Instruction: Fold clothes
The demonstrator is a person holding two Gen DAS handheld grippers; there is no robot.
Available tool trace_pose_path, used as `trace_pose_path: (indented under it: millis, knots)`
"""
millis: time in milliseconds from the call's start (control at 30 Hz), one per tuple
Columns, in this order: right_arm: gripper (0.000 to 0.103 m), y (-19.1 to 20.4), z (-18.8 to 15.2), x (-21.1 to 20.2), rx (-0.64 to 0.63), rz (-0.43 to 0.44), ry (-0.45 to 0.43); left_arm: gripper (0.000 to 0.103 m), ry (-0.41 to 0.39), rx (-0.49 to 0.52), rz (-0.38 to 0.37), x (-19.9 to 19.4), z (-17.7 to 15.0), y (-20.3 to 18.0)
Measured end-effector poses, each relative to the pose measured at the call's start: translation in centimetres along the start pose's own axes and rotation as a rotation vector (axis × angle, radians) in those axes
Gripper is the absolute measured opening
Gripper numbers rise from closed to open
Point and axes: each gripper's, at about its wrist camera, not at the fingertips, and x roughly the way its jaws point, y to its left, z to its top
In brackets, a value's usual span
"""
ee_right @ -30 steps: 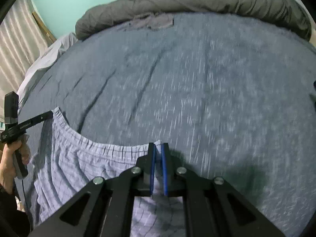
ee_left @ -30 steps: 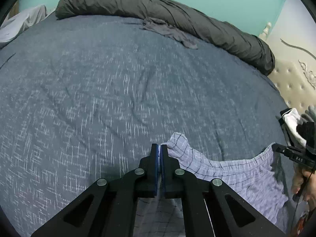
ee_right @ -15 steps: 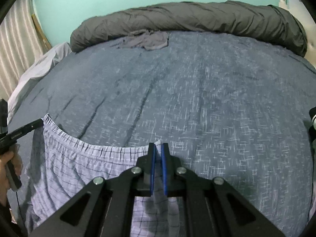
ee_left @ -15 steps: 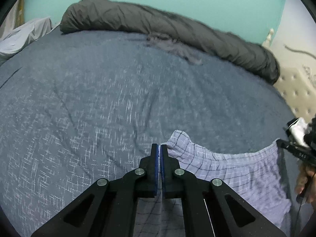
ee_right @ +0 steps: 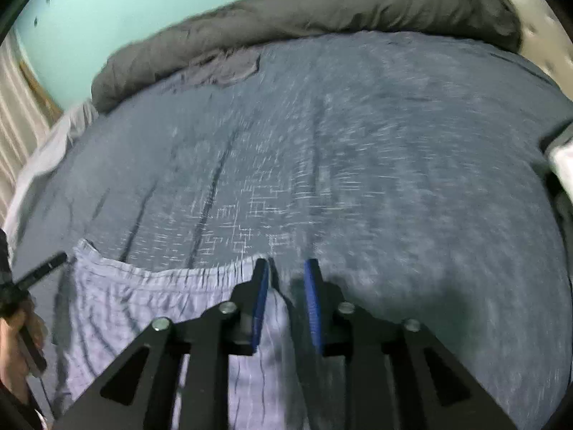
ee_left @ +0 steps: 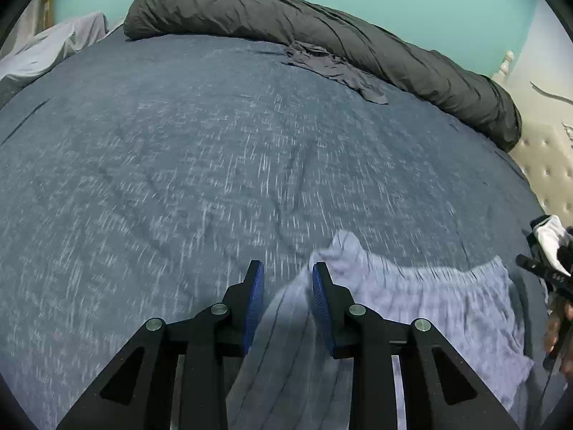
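Light lavender checked shorts (ee_left: 422,308) lie at the near edge of the blue-grey bed; they also show in the right wrist view (ee_right: 150,301). My left gripper (ee_left: 286,279) is open, with the cloth's left waistband corner loose between its blue pads. My right gripper (ee_right: 286,279) is open, with the right waistband corner resting against its left pad. The right gripper also shows at the right edge of the left wrist view (ee_left: 544,272), and the left gripper at the left edge of the right wrist view (ee_right: 43,272).
The bed cover (ee_left: 215,161) spreads wide ahead. A rolled dark grey duvet (ee_left: 322,32) lies along the far edge, with a dark grey garment (ee_left: 333,68) in front of it. A tufted beige headboard (ee_left: 548,172) is at the right.
Both grippers have opened and let go of the waistband corners. The shorts have dropped onto the bed. Both views are blurred by motion.
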Motion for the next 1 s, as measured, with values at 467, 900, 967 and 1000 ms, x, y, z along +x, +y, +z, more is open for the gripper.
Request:
trace_pose_path:
  millis: [467, 900, 967, 1000]
  knots:
    - [0.031, -4.8, -13.6, -8.6, 0.358, 0.053, -0.08, 0.031, 0.079, -0.03, -0.019, -7.3, -9.2, 2.5]
    - [0.031, -3.7, -16.3, -8.4, 0.38, 0.006, -0.159, 0.031, 0.043, -0.034, -0.004, -10.2, -13.4, 2.7]
    - [0.03, -4.1, -16.3, -8.1, 0.391, -0.012, -0.161, 0.031, 0.049, -0.038, -0.005, -9.8, -13.3, 2.7]
    - [0.03, -4.3, -16.2, -8.0, 0.39, -0.031, -0.158, 0.031, 0.051, -0.032, -0.003, -9.5, -13.2, 2.6]
